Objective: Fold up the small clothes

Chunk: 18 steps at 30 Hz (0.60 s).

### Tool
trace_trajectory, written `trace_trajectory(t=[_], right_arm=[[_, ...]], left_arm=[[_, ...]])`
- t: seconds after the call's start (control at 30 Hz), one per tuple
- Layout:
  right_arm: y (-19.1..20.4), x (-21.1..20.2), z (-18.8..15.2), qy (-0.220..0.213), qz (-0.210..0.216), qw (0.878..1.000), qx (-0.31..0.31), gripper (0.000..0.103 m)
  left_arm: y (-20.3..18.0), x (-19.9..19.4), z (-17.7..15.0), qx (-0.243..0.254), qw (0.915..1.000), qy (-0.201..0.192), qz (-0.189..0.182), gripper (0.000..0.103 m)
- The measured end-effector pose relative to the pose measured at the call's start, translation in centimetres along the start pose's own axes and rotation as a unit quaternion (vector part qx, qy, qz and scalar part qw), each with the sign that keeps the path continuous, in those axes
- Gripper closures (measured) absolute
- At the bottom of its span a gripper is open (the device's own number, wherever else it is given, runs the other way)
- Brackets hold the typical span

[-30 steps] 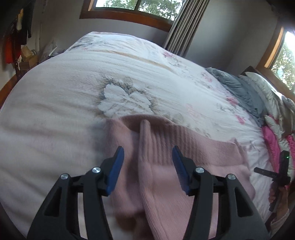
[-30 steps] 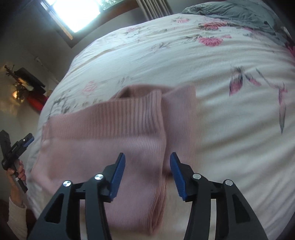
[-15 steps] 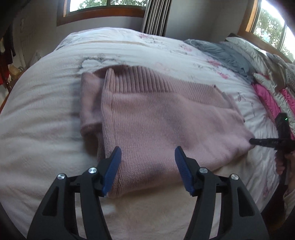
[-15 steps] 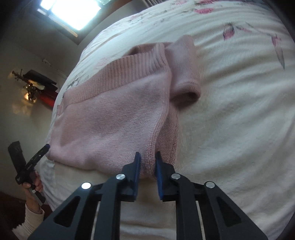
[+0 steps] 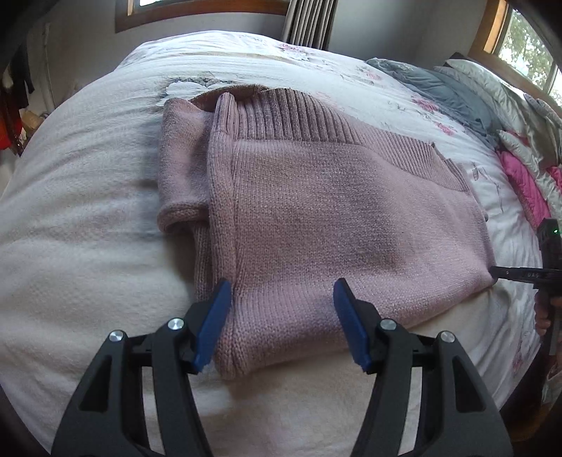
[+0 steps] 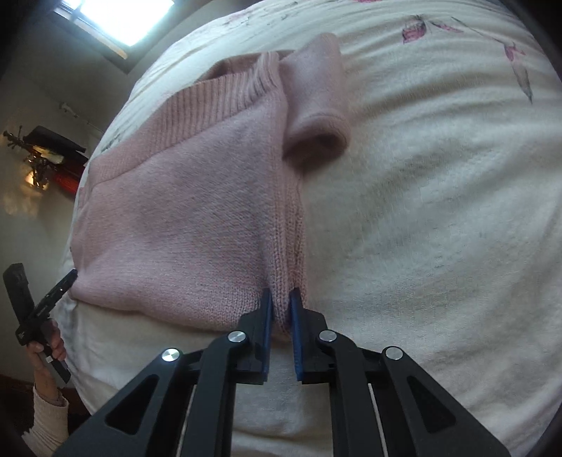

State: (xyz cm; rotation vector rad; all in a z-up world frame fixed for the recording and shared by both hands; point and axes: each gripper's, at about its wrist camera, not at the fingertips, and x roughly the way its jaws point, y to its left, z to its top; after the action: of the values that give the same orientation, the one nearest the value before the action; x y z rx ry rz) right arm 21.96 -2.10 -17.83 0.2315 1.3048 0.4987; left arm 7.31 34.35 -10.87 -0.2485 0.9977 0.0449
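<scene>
A pink knitted sweater (image 5: 344,211) lies folded on the white floral bedspread (image 5: 87,228), its ribbed hem at the far side and a sleeve cuff (image 5: 182,214) sticking out at the left. My left gripper (image 5: 281,309) is open, its blue fingers straddling the sweater's near left corner. In the right wrist view the same sweater (image 6: 182,211) fills the left half, with the rolled sleeve (image 6: 316,116) beyond. My right gripper (image 6: 280,309) is shut on the sweater's near right corner, knit pinched between the blue pads.
Grey and pink bedding (image 5: 467,102) is heaped at the far right of the bed. A person's hand holds the other gripper at the bed's edge (image 6: 38,316). Windows and a curtain (image 5: 309,21) stand behind the bed. Bare bedspread (image 6: 439,211) lies right of the sweater.
Both grippers have drawn back to the sweater's near edge. My right gripper closed on the near right corner half a second ago and still holds it. The left stays open.
</scene>
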Motion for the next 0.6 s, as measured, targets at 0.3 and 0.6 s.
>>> trace_trajectory(t=[0.3, 0.6], right_arm=[[-0.1, -0.4, -0.4, -0.003, 0.010, 1.000, 0.014, 0.087], [0.4, -4.1, 2.9, -0.052, 0.039, 0.997, 0.032, 0.047]], left_arm=[[-0.6, 0.2, 0.1, 0.002, 0.9999, -0.001, 0.013, 0.041], [-3.6, -2.9, 4.2, 0.009, 0.9990, -0.044, -0.009, 0.032]])
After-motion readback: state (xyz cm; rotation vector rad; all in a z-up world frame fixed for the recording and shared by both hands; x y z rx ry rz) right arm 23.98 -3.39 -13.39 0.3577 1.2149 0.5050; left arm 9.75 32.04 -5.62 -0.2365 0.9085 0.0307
